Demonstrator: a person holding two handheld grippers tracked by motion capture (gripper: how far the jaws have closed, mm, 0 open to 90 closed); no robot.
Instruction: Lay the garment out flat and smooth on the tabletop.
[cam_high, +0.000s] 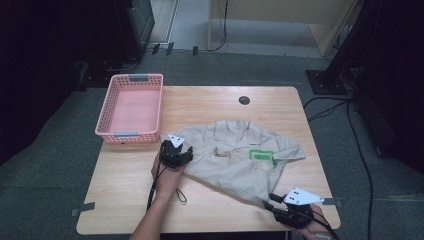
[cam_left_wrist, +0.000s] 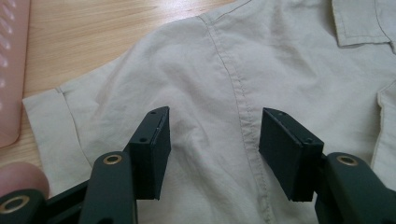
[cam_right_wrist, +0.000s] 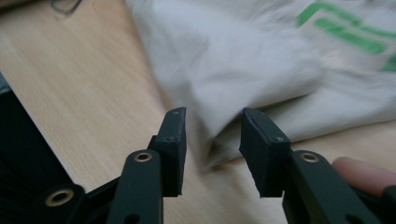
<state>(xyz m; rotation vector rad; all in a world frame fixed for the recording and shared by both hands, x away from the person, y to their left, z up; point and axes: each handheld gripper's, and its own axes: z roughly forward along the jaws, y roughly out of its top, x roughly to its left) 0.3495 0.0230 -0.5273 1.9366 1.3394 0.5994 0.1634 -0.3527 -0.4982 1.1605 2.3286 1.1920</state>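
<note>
Left gripper (cam_left_wrist: 212, 140) fingers stand apart over the shirt (cam_left_wrist: 261, 70), gripping nothing; right gripper (cam_right_wrist: 212, 140) fingers part, shirt corner between

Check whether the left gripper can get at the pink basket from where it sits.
Probably yes. The left gripper sits open over the shirt's sleeve, holding nothing, and the basket stands just beside it on the table, with nothing between them in the high view.

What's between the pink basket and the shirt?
In the high view, just a narrow strip of bare table separates the pink basket from the shirt.
</note>
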